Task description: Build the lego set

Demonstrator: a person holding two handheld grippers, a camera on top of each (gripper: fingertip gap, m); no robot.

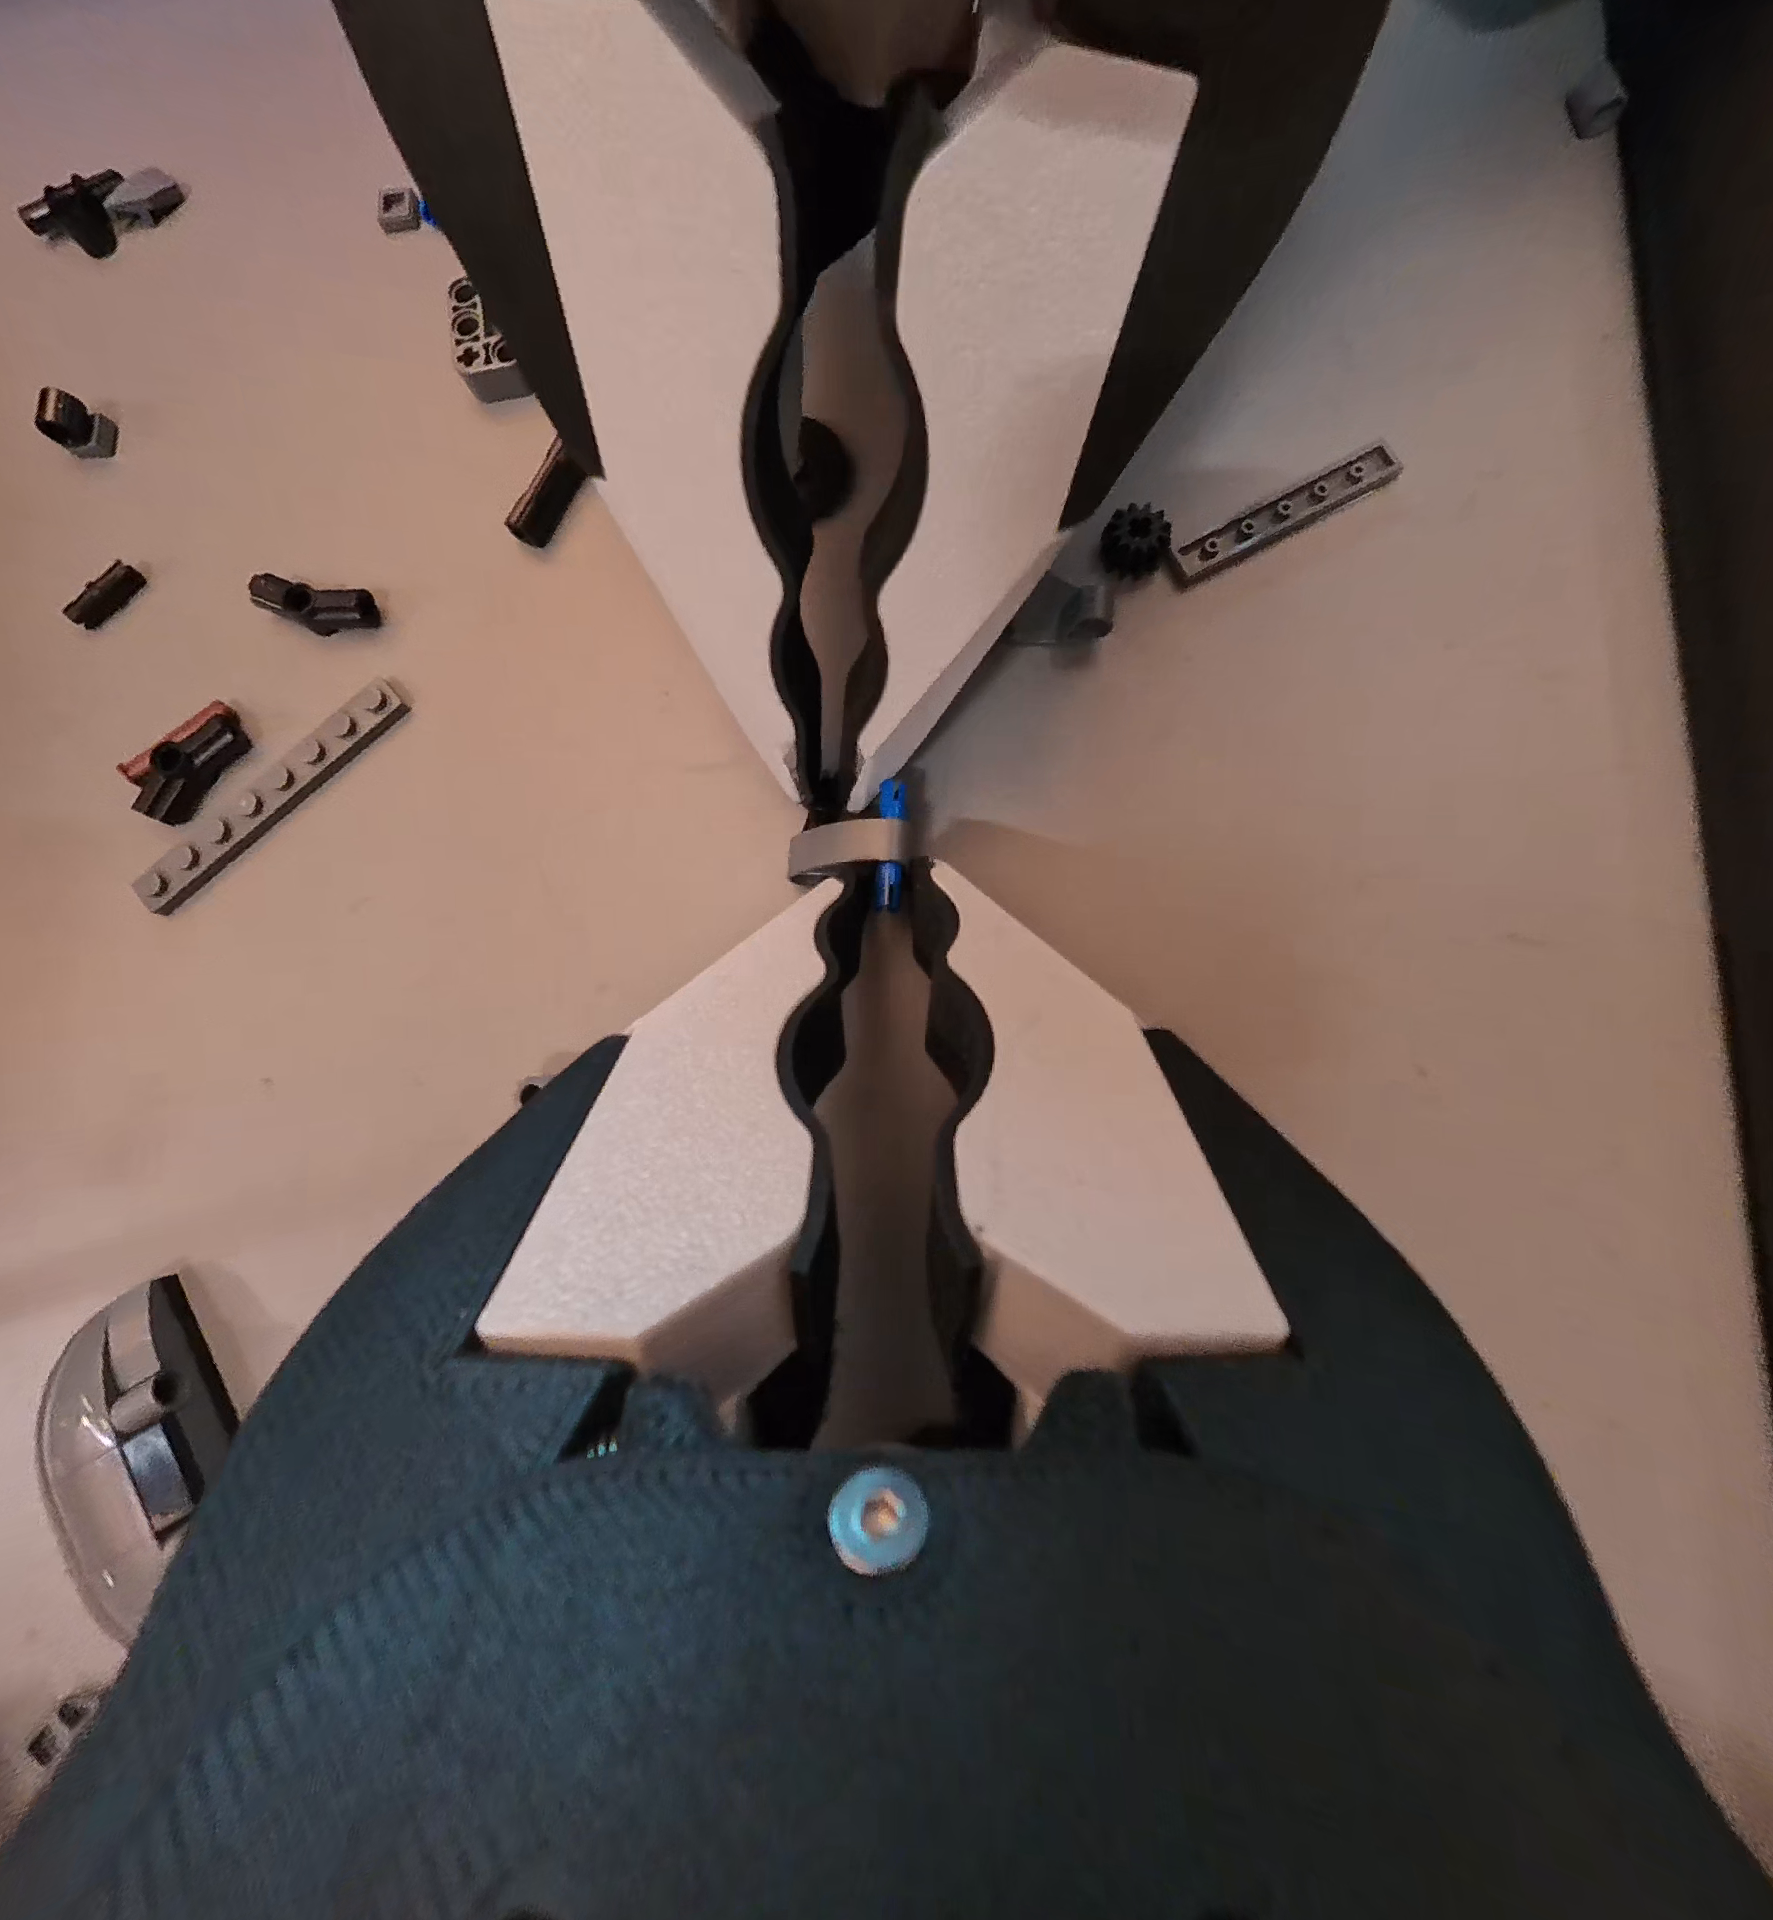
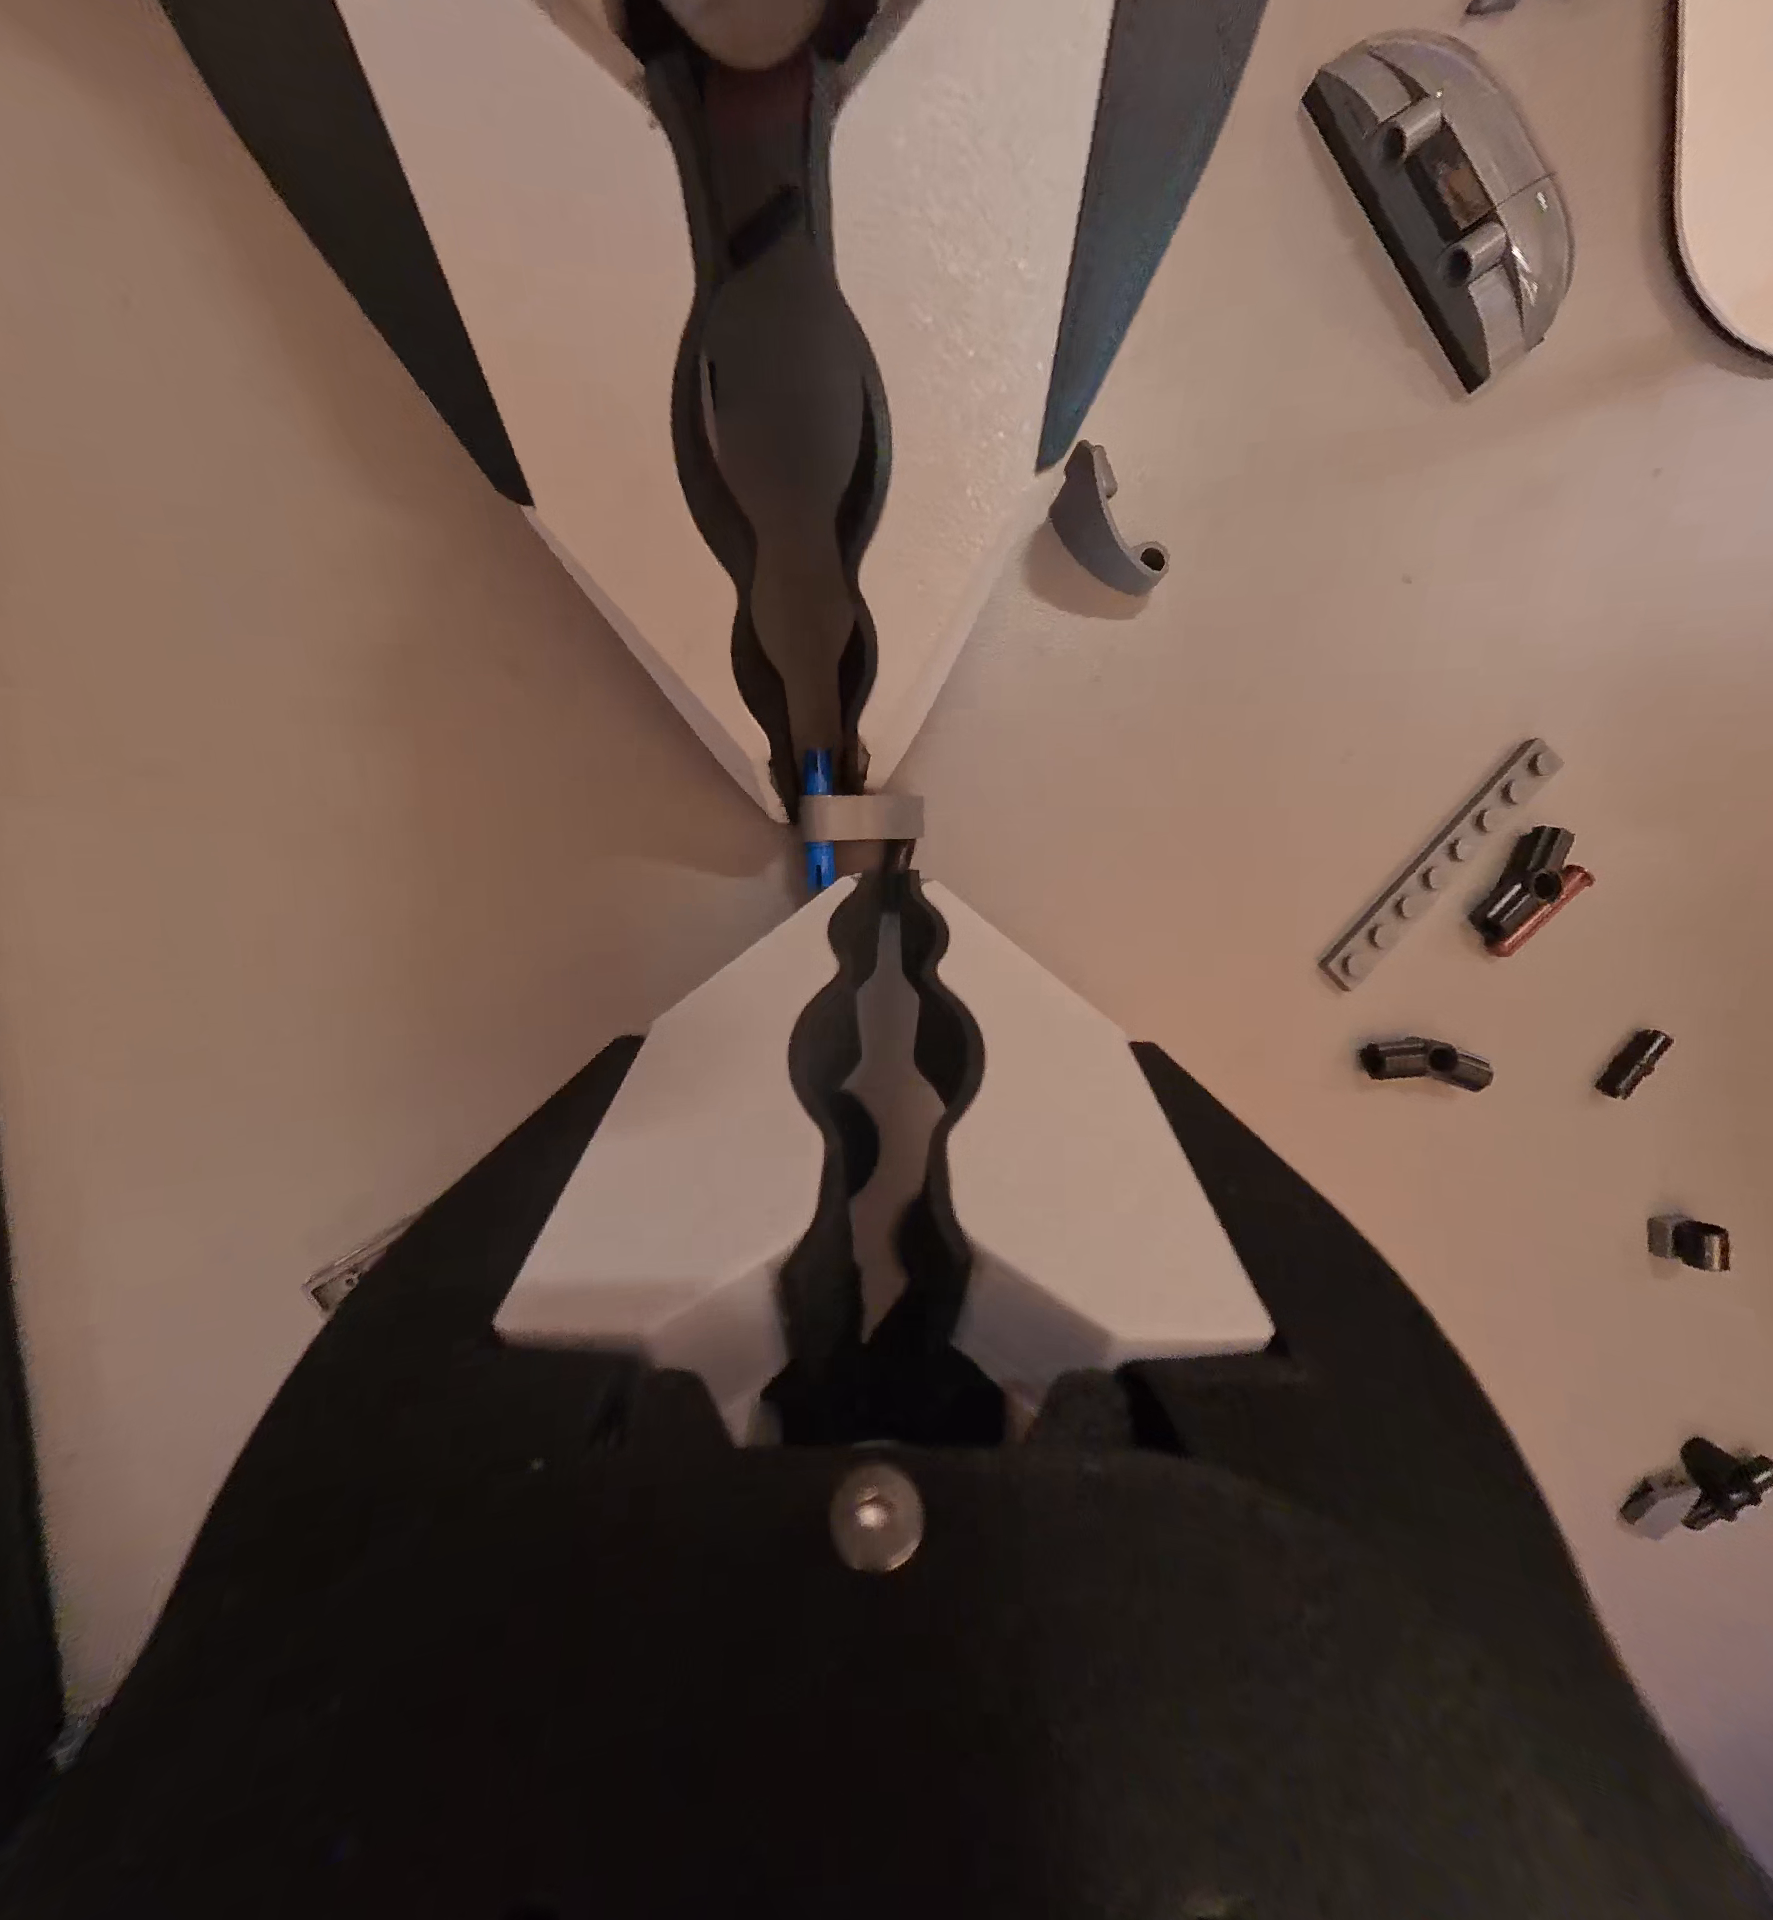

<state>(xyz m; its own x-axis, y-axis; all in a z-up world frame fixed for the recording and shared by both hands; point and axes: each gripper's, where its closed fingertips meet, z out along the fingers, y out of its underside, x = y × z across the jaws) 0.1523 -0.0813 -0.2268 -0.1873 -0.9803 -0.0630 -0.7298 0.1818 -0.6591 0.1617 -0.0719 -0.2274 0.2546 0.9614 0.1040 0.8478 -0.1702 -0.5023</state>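
Grey curved piece [image 1: 840,844] w/ blue pin [image 1: 890,844] is pinched mid-air btwn both tools, tip to tip: left tool [image 1: 887,914] and right tool [image 2: 887,883] each nearly closed on it, prob. steadying it to seat the pin.

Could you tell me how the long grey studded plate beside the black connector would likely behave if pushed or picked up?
The long grey plate looks thin, flat and rigid, so it would probably slide, not roll. Lying flush on the table, its low edge may be hard to pinch. It is probably light.

We bring our left gripper [image 1: 877,899] and right gripper [image 2: 887,883] tip to tip above the table, both sets of jaws nearly closed
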